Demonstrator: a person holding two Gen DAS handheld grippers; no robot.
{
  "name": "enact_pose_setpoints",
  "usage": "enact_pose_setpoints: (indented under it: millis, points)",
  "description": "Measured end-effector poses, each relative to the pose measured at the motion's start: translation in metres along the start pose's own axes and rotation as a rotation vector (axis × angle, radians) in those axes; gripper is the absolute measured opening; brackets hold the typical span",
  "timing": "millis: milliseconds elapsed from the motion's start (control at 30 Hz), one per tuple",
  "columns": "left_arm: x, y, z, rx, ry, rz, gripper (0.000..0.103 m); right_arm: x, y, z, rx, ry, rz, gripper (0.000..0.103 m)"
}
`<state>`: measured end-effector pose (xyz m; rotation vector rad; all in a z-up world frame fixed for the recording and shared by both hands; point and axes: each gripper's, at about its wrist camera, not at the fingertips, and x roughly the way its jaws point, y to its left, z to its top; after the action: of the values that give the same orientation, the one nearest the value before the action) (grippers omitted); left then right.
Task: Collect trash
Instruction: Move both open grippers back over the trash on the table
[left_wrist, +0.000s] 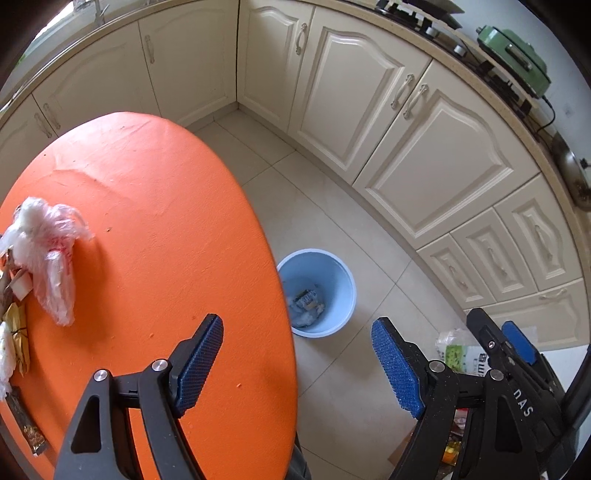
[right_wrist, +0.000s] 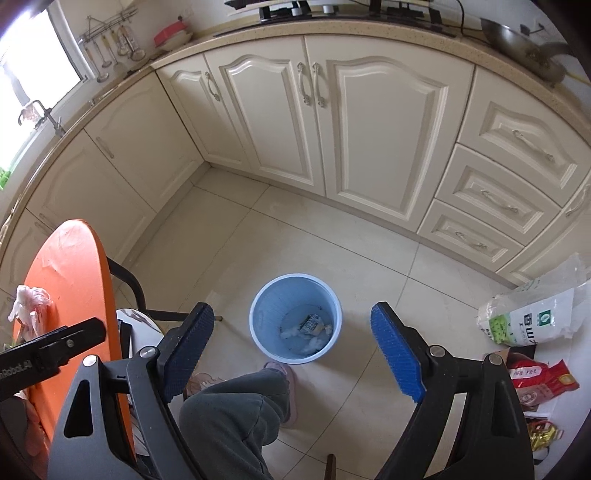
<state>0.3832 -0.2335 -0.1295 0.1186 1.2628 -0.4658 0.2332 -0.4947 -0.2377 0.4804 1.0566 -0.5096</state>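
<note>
A light blue trash bin (right_wrist: 295, 318) stands on the tiled floor with a small printed carton and white wads (right_wrist: 309, 326) in its bottom. My right gripper (right_wrist: 293, 352) hangs open above it, nothing between its blue pads. Over the right edge of the orange table (left_wrist: 155, 229) my left gripper (left_wrist: 298, 363) is open and empty too. The bin (left_wrist: 317, 292) shows beyond that edge. A crumpled clear plastic bag (left_wrist: 44, 251) lies at the table's left side, with gold and brown wrappers (left_wrist: 16, 332) beside it. The bag (right_wrist: 27, 302) also appears far left in the right wrist view.
Cream cabinets (right_wrist: 332, 122) line the floor on two sides. A person's trouser leg and pink slipper (right_wrist: 284, 384) stand just before the bin. Rice sacks and red packets (right_wrist: 528, 325) lie on the floor at right. The right gripper's frame (left_wrist: 517, 354) shows beside my left one.
</note>
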Motion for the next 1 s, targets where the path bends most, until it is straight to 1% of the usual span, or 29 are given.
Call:
enact_pose_setpoints:
  millis: [200, 367, 533, 733, 900, 1000]
  points:
    - [-0.041, 0.024, -0.031, 0.004, -0.046, 0.013, 0.079, -0.027, 0.001, -0.012, 0.008, -0.028, -0.012, 0.089]
    - [-0.08, 0.046, -0.068, 0.0, -0.093, 0.037, 0.079, -0.053, 0.015, -0.027, -0.014, -0.062, -0.003, 0.089]
    - [-0.122, 0.067, -0.111, -0.019, -0.149, 0.064, 0.079, -0.073, 0.045, -0.043, -0.069, -0.073, 0.036, 0.09]
    - [-0.17, 0.114, -0.163, -0.068, -0.184, 0.081, 0.079, -0.088, 0.088, -0.063, -0.134, -0.07, 0.091, 0.092]
    - [-0.204, 0.163, -0.193, -0.147, -0.21, 0.105, 0.079, -0.099, 0.128, -0.078, -0.199, -0.068, 0.125, 0.092]
    - [-0.218, 0.189, -0.205, -0.197, -0.218, 0.117, 0.079, -0.105, 0.153, -0.087, -0.242, -0.073, 0.148, 0.094]
